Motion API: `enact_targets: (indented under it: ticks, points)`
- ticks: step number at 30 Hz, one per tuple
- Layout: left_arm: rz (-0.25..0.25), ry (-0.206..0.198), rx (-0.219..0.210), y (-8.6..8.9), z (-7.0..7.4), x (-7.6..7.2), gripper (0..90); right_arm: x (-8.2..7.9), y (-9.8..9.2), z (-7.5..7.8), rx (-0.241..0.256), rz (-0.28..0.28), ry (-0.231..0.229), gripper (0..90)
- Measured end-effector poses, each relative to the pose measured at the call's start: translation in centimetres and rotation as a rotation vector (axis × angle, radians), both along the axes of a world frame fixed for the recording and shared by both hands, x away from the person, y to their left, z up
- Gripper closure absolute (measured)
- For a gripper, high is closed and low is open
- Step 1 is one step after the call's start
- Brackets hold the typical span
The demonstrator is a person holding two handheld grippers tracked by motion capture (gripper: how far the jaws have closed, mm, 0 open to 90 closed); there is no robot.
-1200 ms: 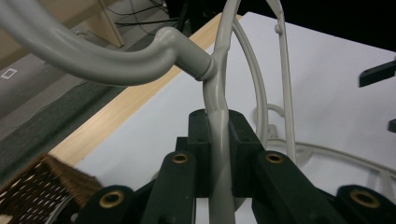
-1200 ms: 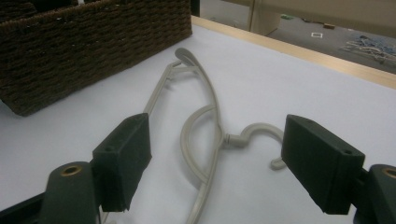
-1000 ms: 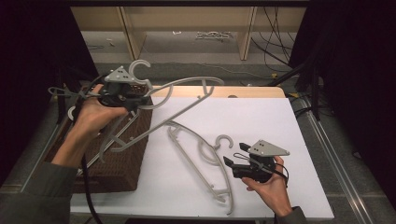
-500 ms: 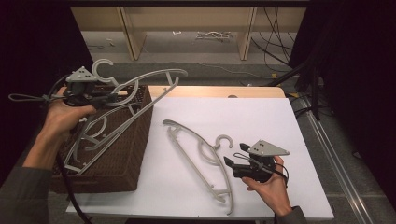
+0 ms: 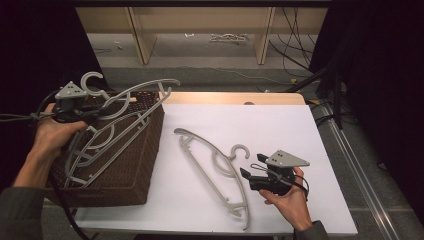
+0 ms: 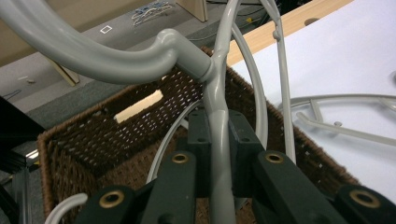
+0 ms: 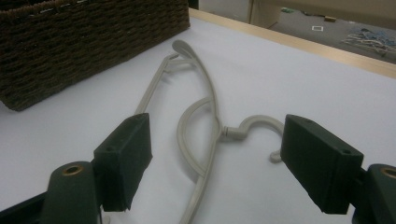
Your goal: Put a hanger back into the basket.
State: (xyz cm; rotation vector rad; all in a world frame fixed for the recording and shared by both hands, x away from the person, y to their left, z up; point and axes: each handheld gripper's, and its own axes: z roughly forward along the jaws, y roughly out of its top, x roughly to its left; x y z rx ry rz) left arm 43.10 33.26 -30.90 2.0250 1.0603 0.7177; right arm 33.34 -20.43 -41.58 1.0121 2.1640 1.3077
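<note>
Two hand-held grippers work over a table (image 5: 280, 125) covered with a white sheet, seen from above; a person's forearms enter from the bottom edge. At the left side of the table sits a dark brown woven basket (image 5: 135, 170); the left hand (image 5: 50, 137) holds the left gripper (image 5: 85, 112) above the basket's left rim, a cable trailing from it off to the left. Its jaws are clenched on the neck of a grey plastic hanger (image 5: 127, 97), just below the hook; in the left gripper view the hanger's stem (image 6: 218, 140) runs straight up between the two black jaws, with the hook curving away to the upper left. The held hanger stretches across the top of the basket, one end reaching past the basket's far right corner; more grey hanger bars (image 5: 95, 145) lie slanted inside the basket beneath it.

On the white sheet, right of the basket and apart from it, a second grey hanger (image 5: 215, 167) lies flat, running diagonally from the middle of the table toward the near edge, its hook pointing right. The right hand (image 5: 290, 200) holds the right gripper (image 5: 247, 177) just beside that hook, low over the sheet; in the right gripper view its jaws stand wide apart, grasping nothing, with the flat hanger (image 7: 205, 121) and its hook lying between and beyond them; the basket's woven wall (image 7: 93, 42) shows at upper left.
</note>
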Motion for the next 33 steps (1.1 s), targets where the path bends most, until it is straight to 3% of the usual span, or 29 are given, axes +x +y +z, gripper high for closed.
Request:
enact_targets:
  ticks: [1,5,13,25,27,28,29,31,32,33]
  points:
    - [0.008,0.003,0.001,0.4,-0.2,0.0,81.9,0.1,0.1,-0.2,0.016,0.004,-0.008,25.8]
    - [0.036,-0.007,-0.018,1.5,-1.0,0.0,81.8,0.0,0.1,-0.1,0.004,0.007,0.011,25.8]
    - [0.093,-0.013,-0.043,3.8,-2.1,-0.2,81.8,0.2,-0.1,-0.3,0.003,-0.001,0.006,25.8]
    - [0.114,0.004,-0.008,5.7,-4.0,-0.7,81.8,0.2,-0.1,-0.3,0.007,-0.01,0.005,25.8]
    - [0.125,0.002,-0.023,5.8,-4.3,-0.8,81.8,0.2,-0.2,-0.3,0.002,-0.011,0.007,25.8]
    - [0.115,0.013,0.007,6.1,-4.3,-0.8,81.8,0.2,-0.1,-0.4,0.004,-0.011,0.007,25.8]
    - [0.127,0.007,-0.021,6.0,-4.6,-0.8,81.8,0.3,-0.1,-0.4,0.013,-0.008,0.006,25.8]
    - [0.123,0.007,-0.016,6.1,-4.8,-0.8,81.8,0.3,-0.1,-0.4,0.013,-0.007,0.006,25.5]
    - [0.101,0.025,0.025,6.3,-4.8,-0.9,81.8,0.3,-0.1,-0.4,0.012,-0.009,0.002,25.5]
    - [0.107,0.022,0.003,6.0,-5.1,-0.9,81.7,0.3,-0.1,-0.4,0.015,-0.008,0.008,25.5]
